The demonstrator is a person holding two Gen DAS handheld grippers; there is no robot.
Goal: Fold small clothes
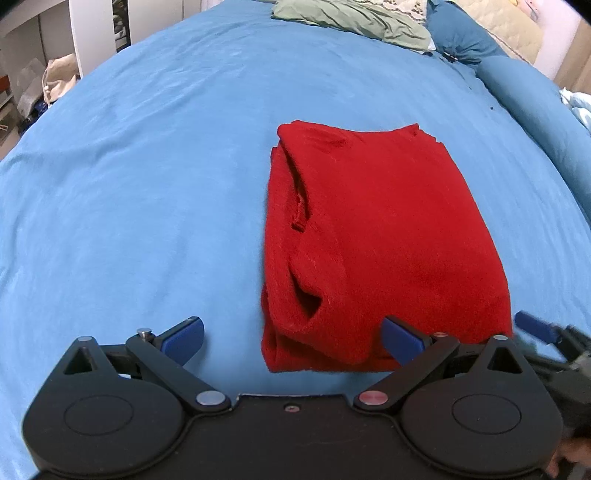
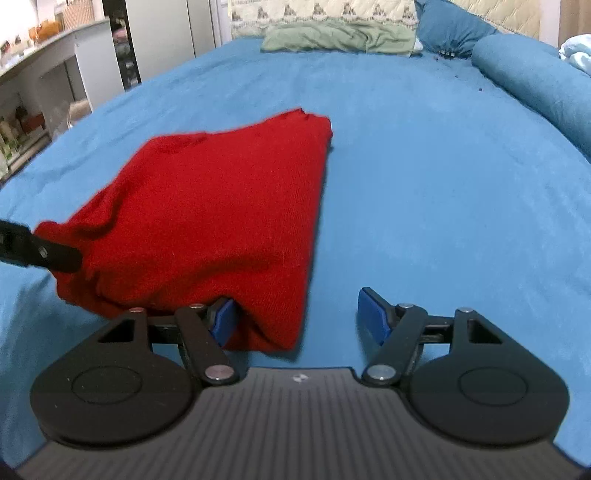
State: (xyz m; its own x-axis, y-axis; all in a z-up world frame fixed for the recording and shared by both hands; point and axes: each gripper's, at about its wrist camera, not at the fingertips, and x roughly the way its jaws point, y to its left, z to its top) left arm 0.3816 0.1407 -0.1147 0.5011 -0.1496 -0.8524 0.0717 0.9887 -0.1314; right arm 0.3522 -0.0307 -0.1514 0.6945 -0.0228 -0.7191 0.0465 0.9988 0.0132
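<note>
A red knitted garment [image 1: 373, 236] lies folded into a thick rectangle on the blue bedsheet [image 1: 147, 184]. My left gripper [image 1: 291, 339] is open at its near left corner, the right pad over the cloth's near edge and the left pad on bare sheet. In the right wrist view the garment [image 2: 214, 221] lies ahead and left. My right gripper [image 2: 301, 317] is open at the near right corner, its left pad against the cloth edge. Neither holds cloth. The right gripper's blue tip [image 1: 535, 328] shows at the left view's right edge.
A green pillow [image 2: 340, 35] and a dark blue pillow [image 2: 447, 26] lie at the head of the bed. A blue bolster [image 2: 535, 85] runs along the right side. Shelves and a white cabinet [image 2: 99, 62] stand beyond the left edge.
</note>
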